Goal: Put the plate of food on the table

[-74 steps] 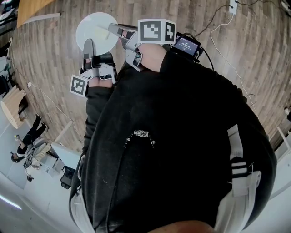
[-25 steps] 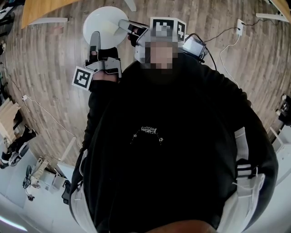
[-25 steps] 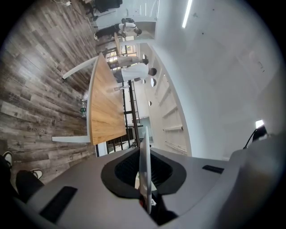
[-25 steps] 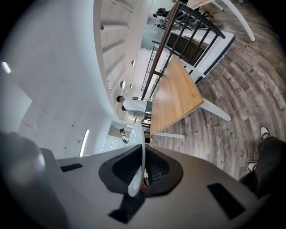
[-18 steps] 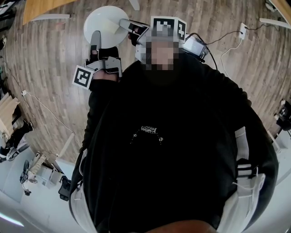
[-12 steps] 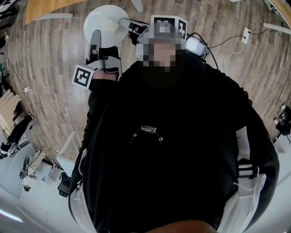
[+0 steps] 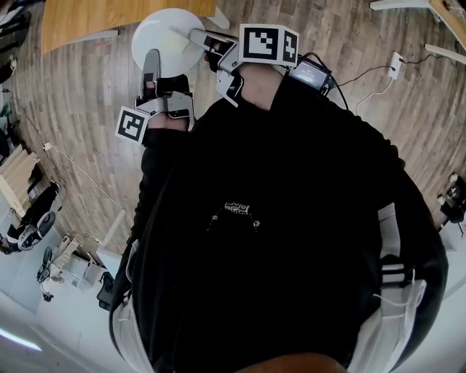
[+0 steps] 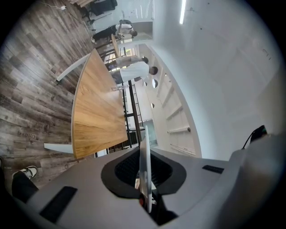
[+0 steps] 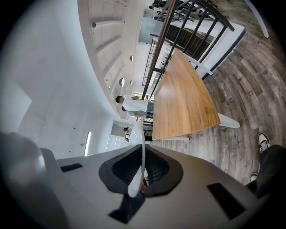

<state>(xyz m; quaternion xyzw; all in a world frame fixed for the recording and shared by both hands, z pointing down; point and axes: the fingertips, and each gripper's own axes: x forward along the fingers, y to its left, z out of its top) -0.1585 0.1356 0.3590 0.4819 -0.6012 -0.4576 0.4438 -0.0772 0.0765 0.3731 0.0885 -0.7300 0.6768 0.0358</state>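
Left tool (image 7: 151,62) and right tool (image 7: 196,35) are each clamped on the rim of one white plate (image 7: 164,33), which is carried level.

In the head view, the plate is gripped at two points of its near rim, probably so that it stays flat and cannot tip. No food can be made out on it. It is held above the plank floor (image 7: 80,87), close before the wooden bench (image 7: 95,13). In the left gripper view, the rim is seen edge-on, pinched between the jaws, with the bench top ahead. In the right gripper view, the same thin rim is pinched. White walls (image 9: 53,67) and a dark railing (image 9: 196,27) are seen beyond the bench.
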